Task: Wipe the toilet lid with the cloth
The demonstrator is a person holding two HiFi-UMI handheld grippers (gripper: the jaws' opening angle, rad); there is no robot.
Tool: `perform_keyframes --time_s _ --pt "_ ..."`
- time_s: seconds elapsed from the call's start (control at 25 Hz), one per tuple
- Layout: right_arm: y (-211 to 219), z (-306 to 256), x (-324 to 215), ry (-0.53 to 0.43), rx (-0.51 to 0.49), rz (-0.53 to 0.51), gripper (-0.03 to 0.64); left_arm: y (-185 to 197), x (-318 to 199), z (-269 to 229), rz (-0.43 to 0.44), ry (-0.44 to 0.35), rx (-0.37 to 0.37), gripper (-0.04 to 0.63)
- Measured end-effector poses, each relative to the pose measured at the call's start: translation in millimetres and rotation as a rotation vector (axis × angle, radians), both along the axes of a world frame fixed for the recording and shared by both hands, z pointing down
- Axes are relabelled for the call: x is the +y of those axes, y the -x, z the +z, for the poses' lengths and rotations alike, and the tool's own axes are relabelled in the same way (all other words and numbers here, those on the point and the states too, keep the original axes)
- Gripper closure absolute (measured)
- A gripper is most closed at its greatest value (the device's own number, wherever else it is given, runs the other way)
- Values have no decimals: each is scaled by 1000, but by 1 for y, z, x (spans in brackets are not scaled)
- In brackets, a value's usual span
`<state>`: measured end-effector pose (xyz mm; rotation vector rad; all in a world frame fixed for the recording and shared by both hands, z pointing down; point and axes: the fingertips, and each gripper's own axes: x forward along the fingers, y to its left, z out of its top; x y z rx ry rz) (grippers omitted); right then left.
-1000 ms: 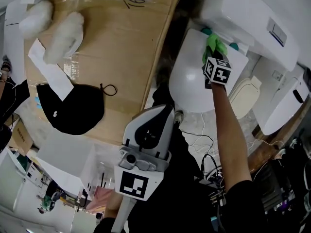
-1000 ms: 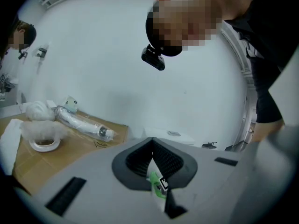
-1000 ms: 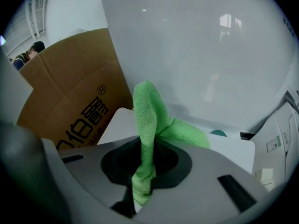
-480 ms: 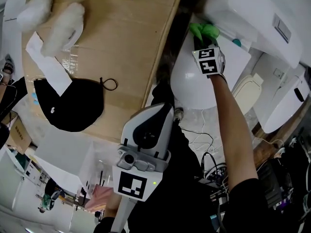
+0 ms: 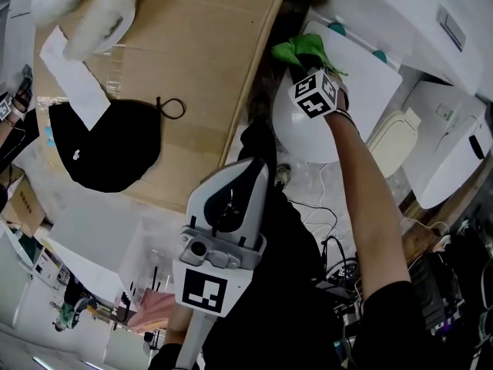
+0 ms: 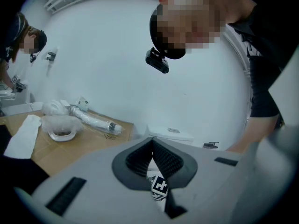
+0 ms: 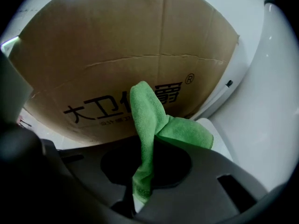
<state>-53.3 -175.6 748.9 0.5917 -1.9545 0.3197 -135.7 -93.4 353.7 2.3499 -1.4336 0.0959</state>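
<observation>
In the head view the white oval toilet lid [image 5: 304, 133] lies closed below the tank [image 5: 416, 14]. The green cloth [image 5: 304, 50] sits bunched at the lid's back left edge. My right gripper [image 5: 308, 72] is shut on the cloth, its marker cube above the lid. The right gripper view shows the cloth [image 7: 147, 120] pinched in the right gripper [image 7: 140, 190] and standing up in front of a cardboard box [image 7: 126, 59]. My left gripper [image 5: 250, 174] is held near my body, away from the toilet, pointing up. Its jaws meet with nothing between them [image 6: 152, 146].
A large cardboard box [image 5: 185, 68] stands left of the toilet, carrying a black cap [image 5: 108, 149], white paper [image 5: 73, 83] and fluffy white items. Cables [image 5: 323, 230] lie on the floor below the lid. Another white fixture [image 5: 447, 160] stands at the right. A second person [image 6: 21, 45] is at the far left.
My right gripper has carried the green cloth leftward along the back of the lid, from near the tank's middle to the lid's left edge. The left gripper has stayed put.
</observation>
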Motion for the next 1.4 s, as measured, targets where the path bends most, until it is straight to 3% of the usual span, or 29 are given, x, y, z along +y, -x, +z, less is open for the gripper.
perform_keyframes --time_s 0.64,1.4 --pt "20 8 104 -67 52 -264 568 6 69 -3 -77 -11 -19 597" --pt "-3 16 227 -223 266 -604 568 -40 162 -3 -88 -37 -9 597"
